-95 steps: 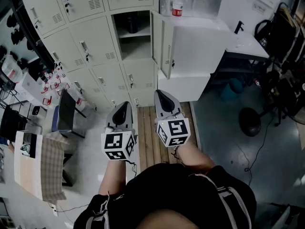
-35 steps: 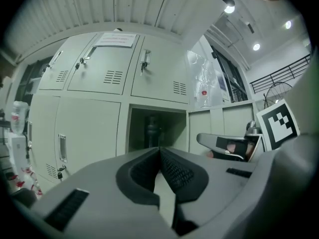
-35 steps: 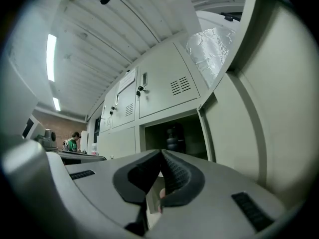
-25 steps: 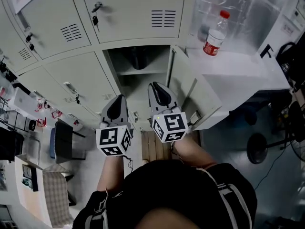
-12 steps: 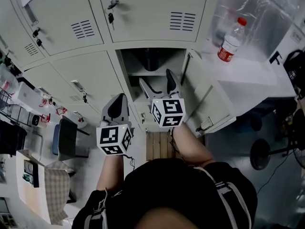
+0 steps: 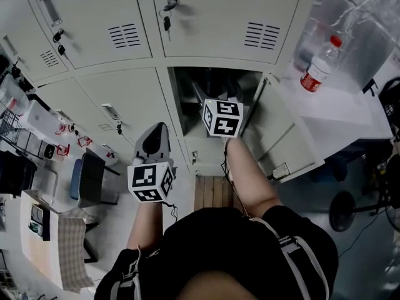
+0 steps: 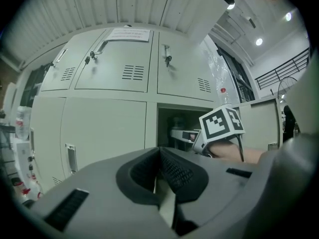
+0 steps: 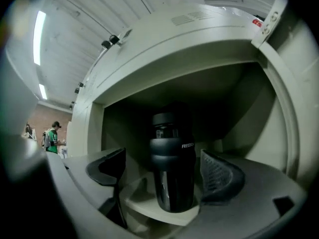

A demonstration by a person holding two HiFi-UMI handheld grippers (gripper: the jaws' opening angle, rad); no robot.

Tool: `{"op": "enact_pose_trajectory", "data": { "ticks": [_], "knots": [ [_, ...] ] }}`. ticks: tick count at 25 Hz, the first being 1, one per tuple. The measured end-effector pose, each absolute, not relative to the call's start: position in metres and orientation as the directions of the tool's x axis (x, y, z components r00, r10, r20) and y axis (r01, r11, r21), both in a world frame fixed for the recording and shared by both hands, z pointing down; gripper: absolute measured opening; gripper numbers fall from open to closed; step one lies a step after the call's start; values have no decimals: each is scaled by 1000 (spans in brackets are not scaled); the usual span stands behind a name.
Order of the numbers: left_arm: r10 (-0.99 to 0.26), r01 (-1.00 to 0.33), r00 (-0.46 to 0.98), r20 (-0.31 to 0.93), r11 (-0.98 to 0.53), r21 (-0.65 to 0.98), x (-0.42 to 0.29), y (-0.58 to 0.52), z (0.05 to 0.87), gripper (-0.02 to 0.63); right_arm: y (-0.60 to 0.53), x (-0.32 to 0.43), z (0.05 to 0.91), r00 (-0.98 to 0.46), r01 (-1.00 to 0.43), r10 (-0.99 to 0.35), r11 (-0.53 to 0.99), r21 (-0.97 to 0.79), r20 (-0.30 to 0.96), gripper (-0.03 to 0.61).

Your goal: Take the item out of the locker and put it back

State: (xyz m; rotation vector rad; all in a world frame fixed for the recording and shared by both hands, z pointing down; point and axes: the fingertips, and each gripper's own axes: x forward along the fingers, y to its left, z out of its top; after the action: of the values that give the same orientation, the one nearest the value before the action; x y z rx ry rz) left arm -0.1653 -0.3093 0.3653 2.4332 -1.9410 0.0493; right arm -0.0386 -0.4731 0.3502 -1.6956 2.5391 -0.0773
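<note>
Our right tool reaching into the locker, jaws just spread, black flask unclasped between them, upright, lid up, near the shelf edge, our left tool clenched, empty

A black flask stands upright on the locker shelf.

hardware and clothing

left gripper and right gripper: grey moulded shells, black ribbed pads, each with a white marker cube printed with black squares. thin black cable off the right one. black top, white shoulder stripes.
</note>
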Motion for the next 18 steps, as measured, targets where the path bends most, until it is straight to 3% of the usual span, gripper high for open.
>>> {"op": "enact_pose_trajectory", "data": {
  "ticks": [9,13,18],
  "knots": [
    [-979,-981,196,54,-196,16,-180,-317,372,12,-536,-46,379,-368,-929,-926,364,-59,78,485],
    [-982,-984,180,57,-180,20,-187,-318,373,14,-547,-51,384,-392,-919,-914,386,-75,101,444],
    [-984,-986,169,52,-168,21,-194,-319,371,13,-544,-52,384,-409,-912,-907,402,-81,106,440]
  ]
}}
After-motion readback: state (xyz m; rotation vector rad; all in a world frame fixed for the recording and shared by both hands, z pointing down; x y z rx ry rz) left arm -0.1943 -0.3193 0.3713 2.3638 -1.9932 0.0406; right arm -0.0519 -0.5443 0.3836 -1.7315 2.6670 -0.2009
